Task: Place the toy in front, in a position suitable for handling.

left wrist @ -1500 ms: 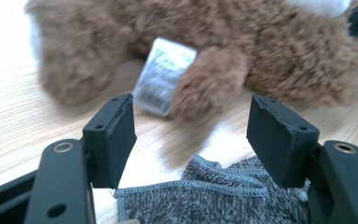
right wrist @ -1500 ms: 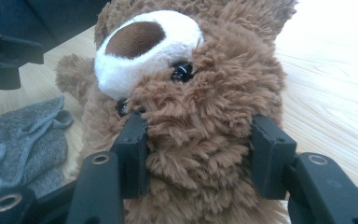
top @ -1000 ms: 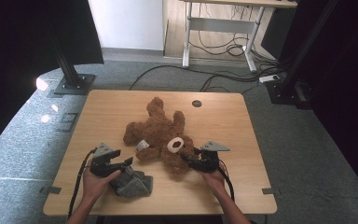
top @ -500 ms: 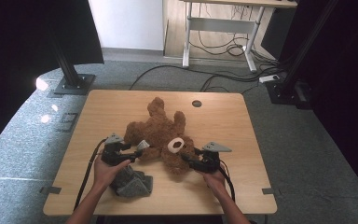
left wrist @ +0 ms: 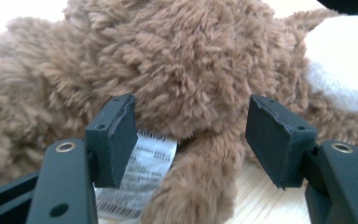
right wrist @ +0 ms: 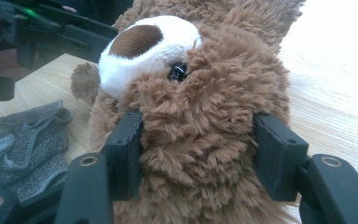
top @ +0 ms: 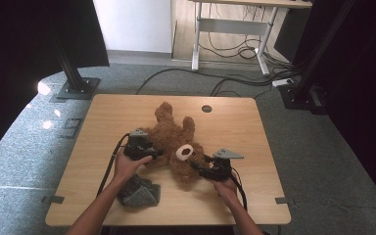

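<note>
The teddy bear point(top: 174, 147) lies on its back mid-worktop point(top: 107, 112). The right gripper point(right wrist: 193, 154) clamps its head, jaws having just eased wider. The left gripper point(left wrist: 191, 135), jaws open, straddles a limb, probably an arm; closing there comes next.

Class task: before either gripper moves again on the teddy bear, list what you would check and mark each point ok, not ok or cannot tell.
1. Right gripper has the bear's head between its fingers: ok, pads press into the fur.
2. Left gripper open: ok, fingers stand apart.
3. Bear's limb between the left fingers: ok, not yet pinched.
4. Label free of the left fingers: cannot tell, it lies close behind one pad.
5. Grey cloth out of the way: ok, it lies beside the bear.
6. Bear on the table: ok.
</note>
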{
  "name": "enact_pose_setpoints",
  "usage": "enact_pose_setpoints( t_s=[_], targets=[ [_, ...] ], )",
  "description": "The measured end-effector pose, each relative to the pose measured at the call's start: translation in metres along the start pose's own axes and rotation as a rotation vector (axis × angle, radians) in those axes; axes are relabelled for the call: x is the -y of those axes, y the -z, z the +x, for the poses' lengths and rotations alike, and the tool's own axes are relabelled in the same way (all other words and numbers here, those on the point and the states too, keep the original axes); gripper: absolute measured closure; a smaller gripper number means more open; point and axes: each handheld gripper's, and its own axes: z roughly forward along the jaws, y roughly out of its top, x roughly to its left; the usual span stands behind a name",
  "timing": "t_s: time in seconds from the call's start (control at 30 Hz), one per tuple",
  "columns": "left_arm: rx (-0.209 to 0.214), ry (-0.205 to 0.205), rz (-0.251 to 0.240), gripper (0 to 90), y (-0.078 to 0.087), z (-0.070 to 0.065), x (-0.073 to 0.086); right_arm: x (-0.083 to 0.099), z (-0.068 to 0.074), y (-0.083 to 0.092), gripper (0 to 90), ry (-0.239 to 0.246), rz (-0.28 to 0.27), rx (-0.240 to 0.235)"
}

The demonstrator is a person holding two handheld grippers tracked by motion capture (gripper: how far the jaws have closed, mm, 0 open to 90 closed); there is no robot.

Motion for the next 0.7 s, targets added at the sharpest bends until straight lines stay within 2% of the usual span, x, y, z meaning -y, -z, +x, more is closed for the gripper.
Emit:
enact_pose_setpoints(
  t_s=[0.2,0.3,0.47,0.7],
  targets=[
    [0.004,0.012,-0.003,33.2,-0.007,0.002,-0.002,-0.001,-0.002,0.0,40.5,-0.006,0.003,-0.009],
    [0.001,0.0,0.009,32.7,-0.01,0.001,-0.006,-0.001,-0.003,0.0,40.6,-0.014,0.009,-0.015],
    [-0.01,-0.016,0.045,32.3,-0.023,0.002,-0.023,-0.001,0.0,0.002,41.0,-0.024,0.026,-0.041],
    [-0.009,-0.033,0.087,32.1,-0.041,0.002,-0.042,-0.001,0.003,0.002,42.4,-0.027,0.044,-0.052]
  ],
)
